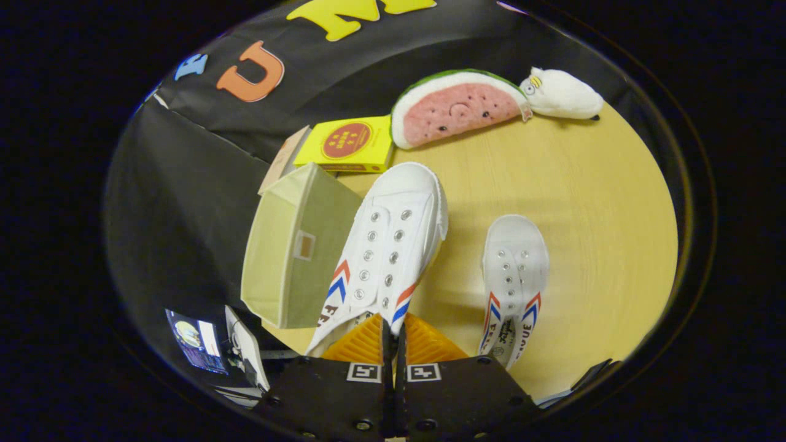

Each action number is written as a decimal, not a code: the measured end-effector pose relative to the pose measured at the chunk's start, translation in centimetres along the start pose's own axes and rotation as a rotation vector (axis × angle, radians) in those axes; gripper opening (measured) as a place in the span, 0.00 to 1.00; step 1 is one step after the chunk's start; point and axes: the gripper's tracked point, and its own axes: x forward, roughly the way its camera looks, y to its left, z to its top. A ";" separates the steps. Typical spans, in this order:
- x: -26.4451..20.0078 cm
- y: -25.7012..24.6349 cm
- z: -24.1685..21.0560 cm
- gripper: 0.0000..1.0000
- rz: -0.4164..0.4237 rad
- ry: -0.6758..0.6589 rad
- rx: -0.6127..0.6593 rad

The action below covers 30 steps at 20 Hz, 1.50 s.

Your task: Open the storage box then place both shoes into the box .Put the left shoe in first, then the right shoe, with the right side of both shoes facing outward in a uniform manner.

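A white canvas shoe [387, 258], laceless, with red and blue chevrons on its sides, sits at the centre of the frame, toe pointing up and away; it looks lifted off the table, carried by its heel end. The gripper [393, 334] enters from the bottom centre; its two orange fingers [362, 344] are drawn together with only a thin gap, pinching what appears to be the heel rim of this shoe, though the exact contact is hidden. Just left of the shoe, touching or nearly so, the beige fabric box [295, 245] stands with its mouth toward the upper right; whether a lid remains is unclear. The second shoe [514, 276], matching, lies flat on the wooden table [602, 215] to the right, apart from the first. Beyond, at the upper centre, a yellow carton [350, 144] rests by the box; a watermelon plush [457, 107] and a white plush [562, 95] lie farther up and right.

Risks, as a judgement: the pinch on a thin rim may slip and the shoe swing or drop; the toe may catch the soft box wall and push the box aside; the shoe may go in facing the wrong way.
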 end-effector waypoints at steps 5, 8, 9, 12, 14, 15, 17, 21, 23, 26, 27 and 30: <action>-0.6 8.2 2.3 0.00 0.015 -0.044 -0.073; 2.5 12.6 3.0 0.00 -0.006 -0.040 -0.084; 3.8 14.1 3.1 0.00 -0.005 -0.034 -0.067; 8.1 17.2 3.5 0.01 -0.015 -0.028 -0.041; 11.0 18.2 3.2 0.01 -0.050 -0.032 -0.047; 12.2 18.6 2.4 0.01 -0.065 -0.028 -0.051; 14.8 19.3 1.0 0.01 -0.093 -0.008 -0.050; 19.3 19.2 0.3 0.00 -0.172 0.025 -0.026; 21.0 19.1 0.3 0.01 -0.202 0.042 -0.004; 23.1 19.1 0.4 0.01 -0.242 0.065 -0.006; 23.6 19.3 0.2 0.01 -0.243 0.079 -0.019; 24.0 19.0 0.3 0.00 -0.270 0.081 -0.076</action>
